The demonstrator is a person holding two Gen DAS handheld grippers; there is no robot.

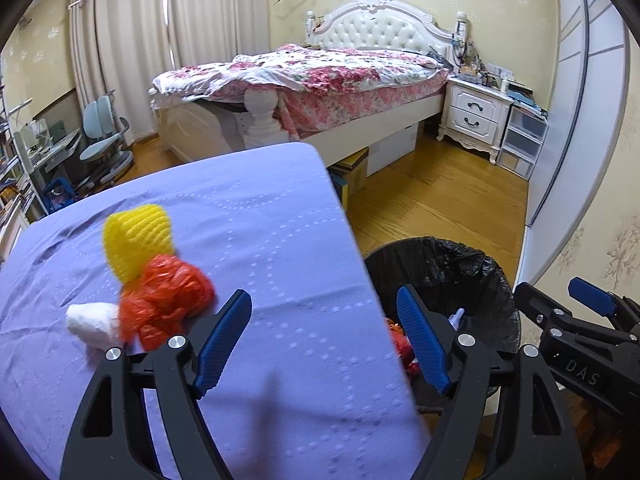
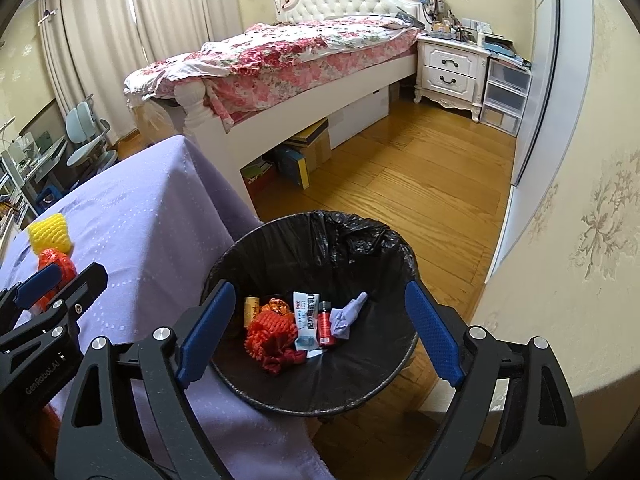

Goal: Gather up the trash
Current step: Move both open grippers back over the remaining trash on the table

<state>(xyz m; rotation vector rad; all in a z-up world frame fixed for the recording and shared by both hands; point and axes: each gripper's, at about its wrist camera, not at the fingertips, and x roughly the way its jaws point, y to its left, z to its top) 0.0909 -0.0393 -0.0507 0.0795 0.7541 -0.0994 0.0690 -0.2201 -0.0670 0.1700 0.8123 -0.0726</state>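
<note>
Trash split between desk and bin, both tools spread wide and empty.

On the lilac desk point(image 1: 260, 216): yellow foam net point(image 1: 138, 242), crumpled orange bag point(image 1: 166, 300) touching it, white wad point(image 1: 94, 322) just beside, somewhat blurred. In the black-lined bin point(image 2: 316, 240) beside the desk: orange net point(image 2: 268, 330), white tube point(image 2: 306, 320), red bottle point(image 2: 325, 326), lilac scrap point(image 2: 348, 316), perhaps a yellow can point(image 2: 252, 310). Left tool point(image 1: 326, 344) fully apart above the desk edge, near the orange bag, gripping nothing. Right tool point(image 2: 318, 334) fully apart over the bin, touching nothing.
</note>
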